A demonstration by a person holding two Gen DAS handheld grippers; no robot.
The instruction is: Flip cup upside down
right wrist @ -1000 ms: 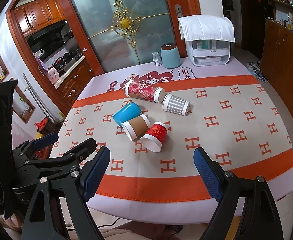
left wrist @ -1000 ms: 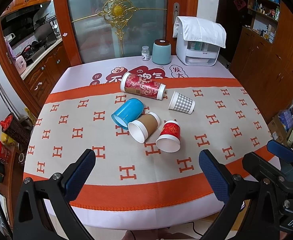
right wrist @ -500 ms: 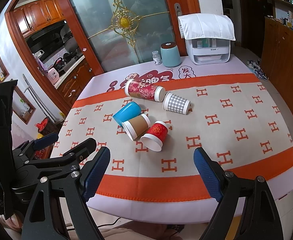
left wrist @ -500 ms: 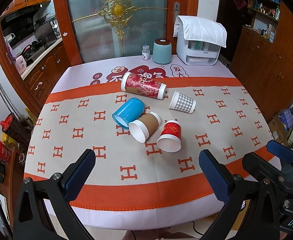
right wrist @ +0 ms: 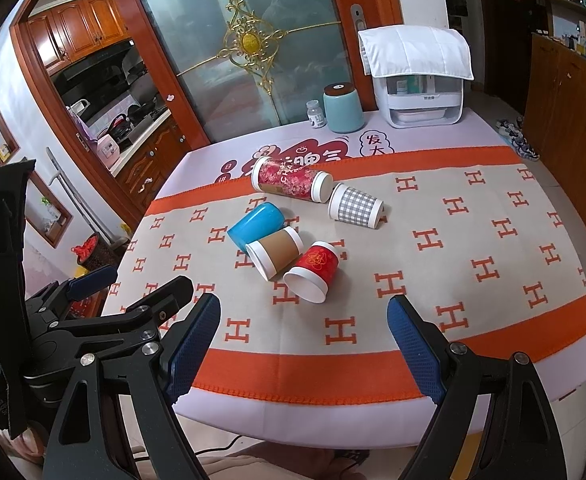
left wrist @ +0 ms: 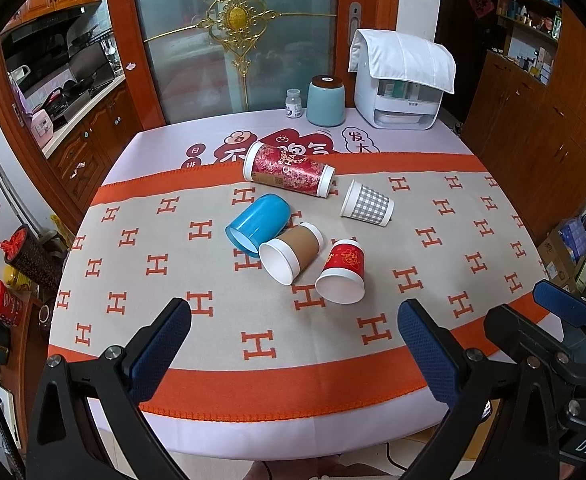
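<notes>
Nearest, left tongs: blue-padded black fingers spread wide apart, nothing between them, hanging above the near orange border of the table. Against the views of a second ago we find almost no shift; the scene has only slid down a trifle, so we judge the approach hardly begun.

Right tongs: likewise wide apart and bare, over the same near edge, beside the left pair. Their view has crept a little closer to the cups, nothing more.

Next, the cluster of cups, all lying on their sides on the orange-and-beige cloth, none yet grasped or turned:
- small red paper cup with gold pattern, white mouth towards us, nearest to both tongs; we take it for the likeliest first pick, though the task names no one cup.
- brown-sleeved white paper cup, just left of it, mouth towards us, touching the next.
- blue plastic cup, mouth to the near left.
- grey-checked white paper cup, further right, apart from the three.
- tall red floral canister with white caps, behind them.

Farthest: pale teal lidded jar and white cloth-draped appliance at the far edge.

Meaning: nothing on the table has moved; the whole flip remains to be done.
</notes>
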